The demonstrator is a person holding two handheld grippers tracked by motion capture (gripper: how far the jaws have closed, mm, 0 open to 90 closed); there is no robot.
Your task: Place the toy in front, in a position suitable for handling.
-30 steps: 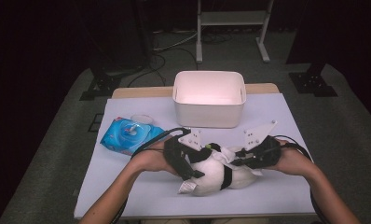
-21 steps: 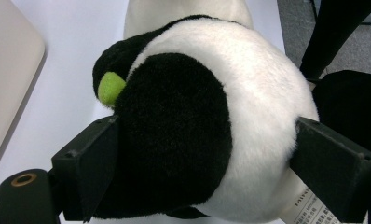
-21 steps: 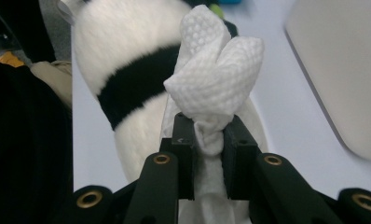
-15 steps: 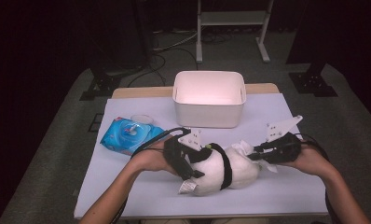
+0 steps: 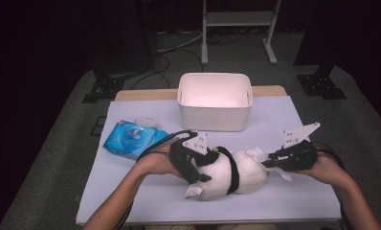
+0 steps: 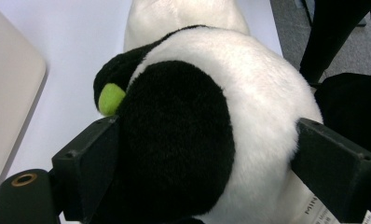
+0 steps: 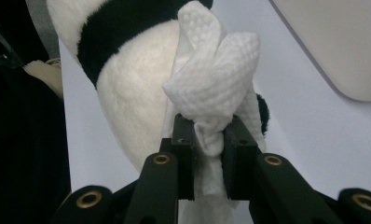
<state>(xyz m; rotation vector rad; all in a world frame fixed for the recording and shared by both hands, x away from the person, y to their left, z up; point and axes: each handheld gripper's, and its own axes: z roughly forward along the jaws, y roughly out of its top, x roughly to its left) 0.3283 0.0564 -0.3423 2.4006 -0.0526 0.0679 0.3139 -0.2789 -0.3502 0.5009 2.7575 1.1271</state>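
On the table (image 5: 131, 201) a plush panda (image 5: 231, 175) lies between both tools, white bin (image 5: 215, 112) behind.

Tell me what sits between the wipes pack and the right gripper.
High view: the left gripper clamping the plush panda, between wipes pack and right gripper.

Lab or studio: dark surround, white-covered table (image 5: 131, 191), stand legs (image 5: 236, 33), floor cables (image 5: 164, 52), grey carpet (image 5: 59, 167).

White table (image 5: 131, 201): white tub (image 5: 215, 103) at back, blue wipes pack (image 5: 131, 139) at left, stuffed panda (image 5: 227, 172) at front.
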